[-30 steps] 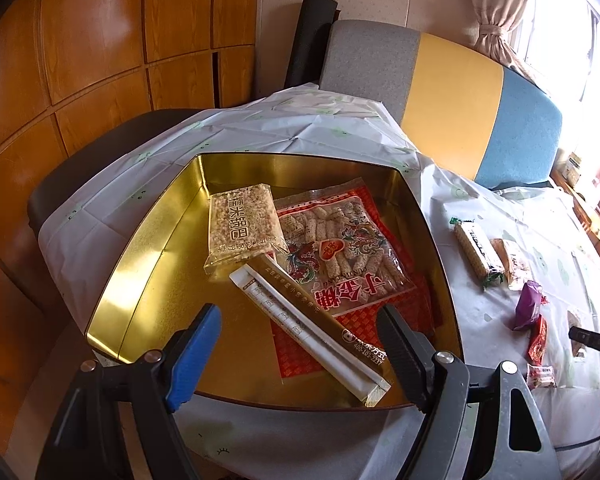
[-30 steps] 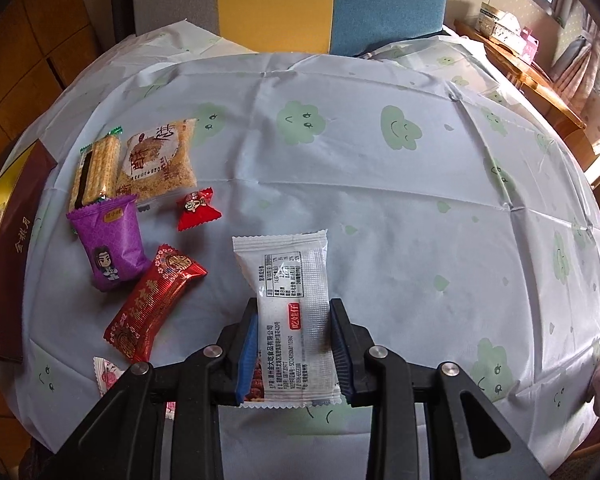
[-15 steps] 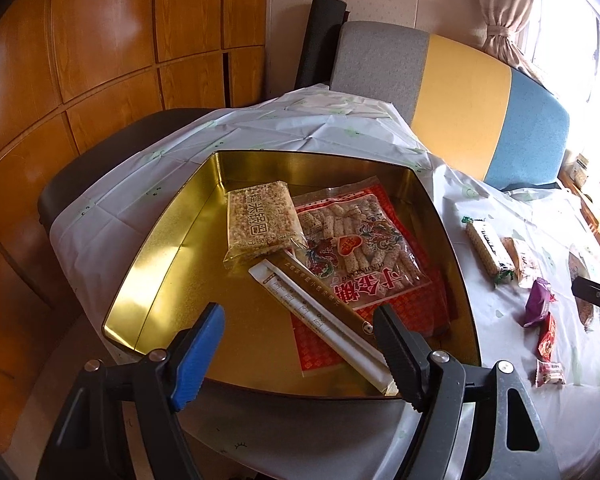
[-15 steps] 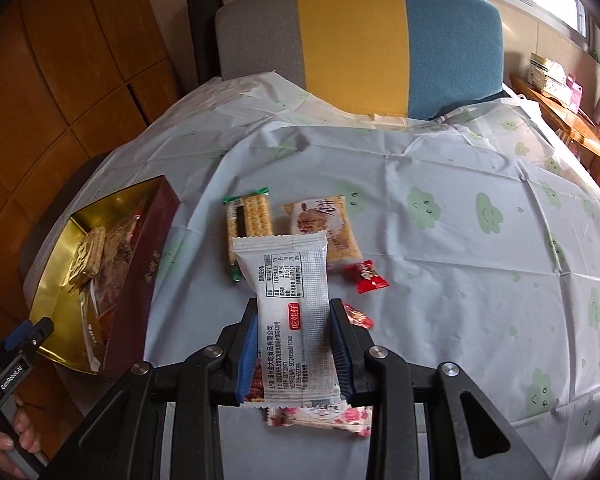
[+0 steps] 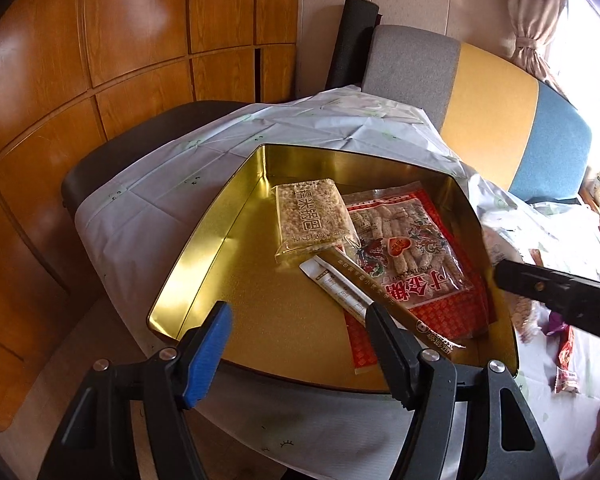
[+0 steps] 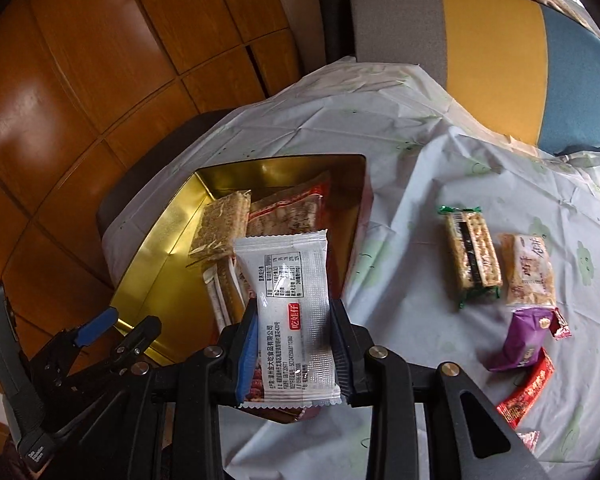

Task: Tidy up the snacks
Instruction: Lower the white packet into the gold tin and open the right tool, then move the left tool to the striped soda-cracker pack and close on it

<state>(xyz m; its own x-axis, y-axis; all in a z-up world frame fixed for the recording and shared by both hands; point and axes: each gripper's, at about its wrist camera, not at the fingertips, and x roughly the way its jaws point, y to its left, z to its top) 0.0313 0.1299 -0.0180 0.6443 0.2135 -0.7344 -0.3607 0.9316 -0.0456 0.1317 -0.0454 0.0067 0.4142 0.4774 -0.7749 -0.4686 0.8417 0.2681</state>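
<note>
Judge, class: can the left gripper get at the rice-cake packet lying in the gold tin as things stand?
Probably yes. The left gripper hangs empty at the gold tin's near rim, its jaws apart though just narrowing. The rice-cake packet lies uncovered on top, and the tin has no lid.

My table (image 6: 452,152) wears a white cloth printed with green smiley clouds. On it sit the gold tin (image 6: 160,248), a green-ended cracker pack (image 6: 472,256), an orange-labelled packet (image 6: 530,270), a purple packet (image 6: 520,340) and a red one (image 6: 526,390).

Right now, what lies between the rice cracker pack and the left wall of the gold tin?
Nothing: in the left wrist view, bare gold floor separates the rice cracker pack from the gold tin wall.
</note>
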